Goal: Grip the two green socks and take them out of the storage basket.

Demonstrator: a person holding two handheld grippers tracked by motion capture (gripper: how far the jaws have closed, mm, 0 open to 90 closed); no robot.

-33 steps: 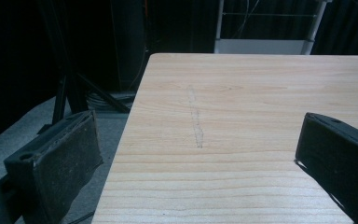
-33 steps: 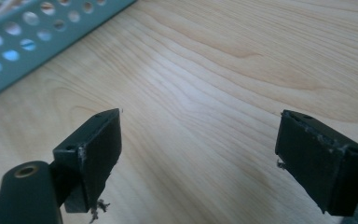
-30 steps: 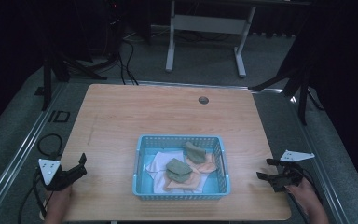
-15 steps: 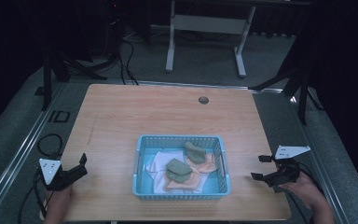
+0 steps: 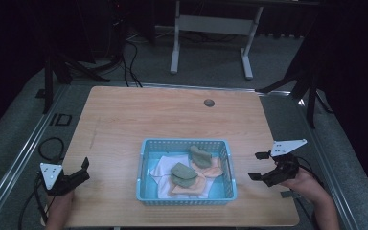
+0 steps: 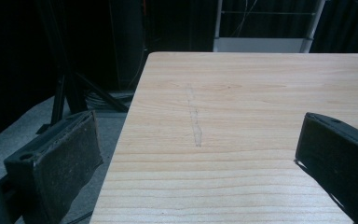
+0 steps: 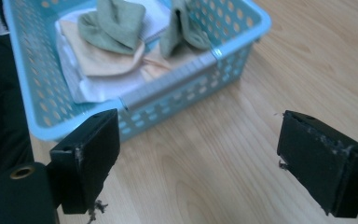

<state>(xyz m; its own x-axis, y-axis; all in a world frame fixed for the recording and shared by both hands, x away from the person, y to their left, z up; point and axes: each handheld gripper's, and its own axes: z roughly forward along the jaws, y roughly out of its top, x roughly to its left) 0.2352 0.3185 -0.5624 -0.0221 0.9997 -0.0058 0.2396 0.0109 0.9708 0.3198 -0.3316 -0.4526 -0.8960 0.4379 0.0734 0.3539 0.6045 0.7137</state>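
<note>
A light blue mesh basket (image 5: 187, 196) stands on the wooden table (image 5: 139, 120), near its front edge. In it lie two green cloths (image 5: 183, 173) (image 5: 200, 156), an orange cloth (image 5: 213, 168) and a white cloth (image 5: 159, 168). My right gripper (image 5: 255, 166) hovers open just right of the basket, jaws pointing at it. In the right gripper view the basket (image 7: 191, 88) and its green cloths (image 7: 114, 25) lie just beyond the wide-apart jaws of that gripper (image 7: 200, 149). My left gripper (image 5: 84, 171) is open at the table's front left corner; its view (image 6: 198, 140) faces bare wood.
A round cable hole (image 5: 209, 102) sits near the table's far edge. Behind the table stands a grey metal frame (image 5: 211, 24). Tripod legs and cables lie on the floor at both sides. The table's left edge (image 6: 121, 135) runs between the left jaws.
My right gripper has shifted left, closer to the basket's right wall, and turned a little. The left gripper and the basket's contents have not moved.
</note>
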